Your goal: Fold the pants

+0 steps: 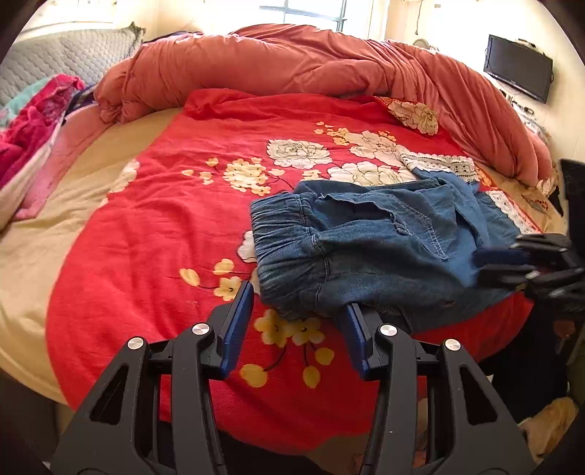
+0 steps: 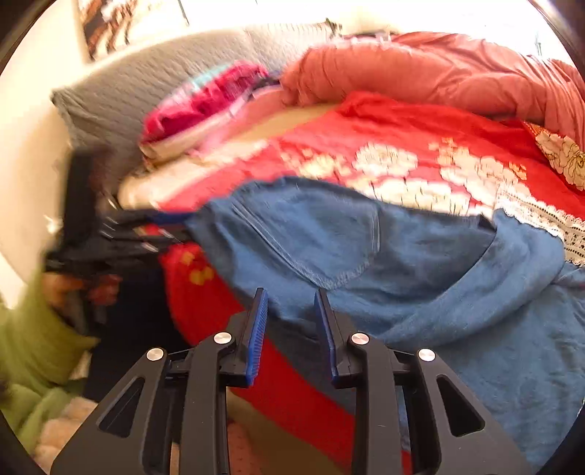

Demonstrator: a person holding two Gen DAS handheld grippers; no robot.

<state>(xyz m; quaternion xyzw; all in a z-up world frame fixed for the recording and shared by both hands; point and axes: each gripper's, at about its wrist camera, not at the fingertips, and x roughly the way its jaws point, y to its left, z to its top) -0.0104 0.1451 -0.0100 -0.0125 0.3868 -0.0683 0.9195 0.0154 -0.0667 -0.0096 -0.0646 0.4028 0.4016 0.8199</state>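
The denim pants (image 1: 369,248) lie bunched on the red floral bedspread (image 1: 175,204) near the bed's front edge, elastic waistband toward the left gripper (image 1: 298,310), legs running off rightward. The left gripper is spread wide, holding nothing, its right finger at the waistband's hem. The right gripper (image 2: 290,303), half-open and empty, sits just short of the pants' near edge; each looks equally close.

A bed (image 1: 33,234) with a red floral cover (image 1: 153,226) lies ahead. Beyond it, a rumpled salmon duvet (image 1: 292,58) under a bright window (image 1: 310,11); grey quilted pillow (image 1: 73,51) far left, wall-mounted television (image 1: 519,67) far right.
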